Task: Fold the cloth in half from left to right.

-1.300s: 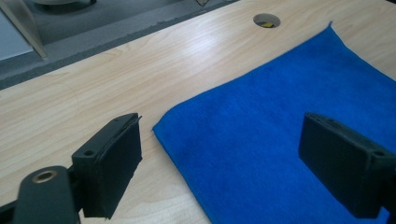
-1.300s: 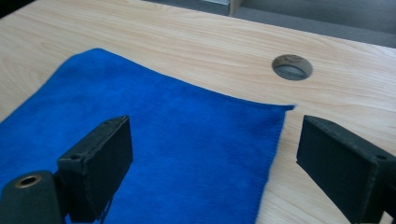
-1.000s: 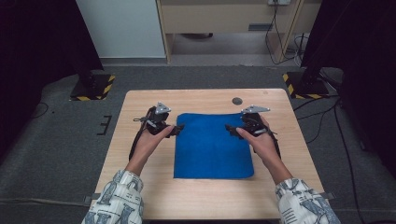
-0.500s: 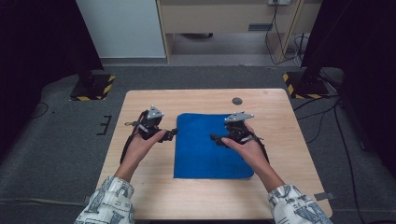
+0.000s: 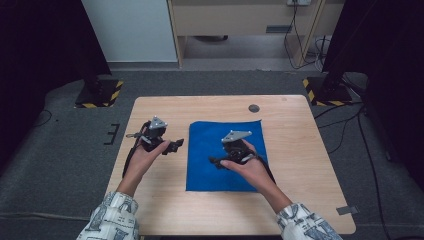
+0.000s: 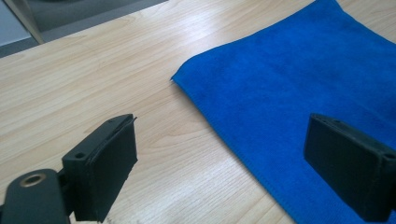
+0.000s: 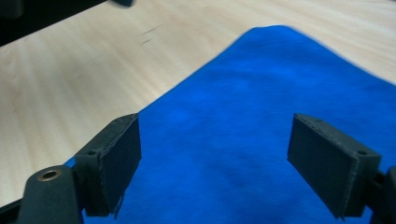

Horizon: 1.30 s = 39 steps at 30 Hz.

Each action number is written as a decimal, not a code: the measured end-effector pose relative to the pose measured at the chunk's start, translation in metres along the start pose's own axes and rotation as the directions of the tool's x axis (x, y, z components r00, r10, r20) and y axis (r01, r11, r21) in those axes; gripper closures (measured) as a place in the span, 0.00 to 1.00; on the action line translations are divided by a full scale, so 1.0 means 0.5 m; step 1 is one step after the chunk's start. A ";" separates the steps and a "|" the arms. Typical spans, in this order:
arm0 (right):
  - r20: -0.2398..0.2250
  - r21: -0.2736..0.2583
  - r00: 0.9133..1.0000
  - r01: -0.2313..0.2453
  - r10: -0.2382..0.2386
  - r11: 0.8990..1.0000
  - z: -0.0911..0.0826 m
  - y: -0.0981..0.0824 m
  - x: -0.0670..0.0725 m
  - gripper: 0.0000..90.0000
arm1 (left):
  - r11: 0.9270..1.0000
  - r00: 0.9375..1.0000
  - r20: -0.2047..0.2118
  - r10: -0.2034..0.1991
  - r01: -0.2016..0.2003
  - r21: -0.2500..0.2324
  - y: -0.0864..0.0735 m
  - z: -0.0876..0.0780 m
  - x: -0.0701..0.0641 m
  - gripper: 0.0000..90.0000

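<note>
A blue cloth [image 5: 205, 150] lies flat in the middle of the wooden table [image 5: 300, 150]. My left gripper [image 5: 176, 146] hovers over bare wood just left of the cloth's left edge, pointing at it. In the left gripper view its jaws [image 6: 224, 154] stand open and empty, with the cloth [image 6: 289, 74] and its corner ahead to the right. My right gripper [image 5: 214, 162] is over the cloth's middle, pointing left. Its jaws [image 7: 215, 158] have just been closing a little but still stand wide apart, with nothing between them and the cloth [image 7: 261, 84] below.
A small dark round spot [image 5: 254, 108] sits on the table behind the cloth. Black stands with yellow-black striped feet flank the table at the back left [image 5: 97, 92] and back right [image 5: 325, 90]. A strip of tape [image 5: 346, 210] marks the table's front right corner.
My right gripper has moved left and toward the person, from the cloth's far right corner to its middle. The left gripper has drifted slightly left, off the cloth's corner.
</note>
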State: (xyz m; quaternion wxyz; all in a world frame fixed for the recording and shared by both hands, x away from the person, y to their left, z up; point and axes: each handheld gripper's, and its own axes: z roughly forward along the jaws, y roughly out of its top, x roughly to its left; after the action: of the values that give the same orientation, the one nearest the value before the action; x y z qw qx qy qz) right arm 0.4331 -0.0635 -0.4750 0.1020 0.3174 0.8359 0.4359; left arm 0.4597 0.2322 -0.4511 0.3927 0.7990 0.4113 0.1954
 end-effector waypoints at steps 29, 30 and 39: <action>-0.137 0.076 0.979 0.163 -0.152 0.984 0.084 -0.021 0.165 0.86 | 0.999 0.999 -0.025 -0.043 0.043 -0.004 -0.035 -0.032 0.020 0.10; -0.143 0.083 0.978 0.165 -0.152 0.983 0.087 -0.025 0.166 0.83 | 0.999 0.999 -0.023 -0.043 0.043 -0.004 -0.036 -0.031 0.020 0.10; -0.150 0.121 0.973 0.194 -0.175 0.973 0.114 -0.050 0.195 0.67 | 0.999 0.999 -0.016 -0.043 0.043 0.003 -0.041 -0.025 0.016 0.10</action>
State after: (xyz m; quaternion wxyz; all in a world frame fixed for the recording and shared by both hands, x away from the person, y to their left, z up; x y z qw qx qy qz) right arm 0.3714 0.0242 -0.5187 0.0623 0.2133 0.8945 0.3880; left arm 0.4461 0.2515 -0.4595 0.3923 0.7891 0.4318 0.1924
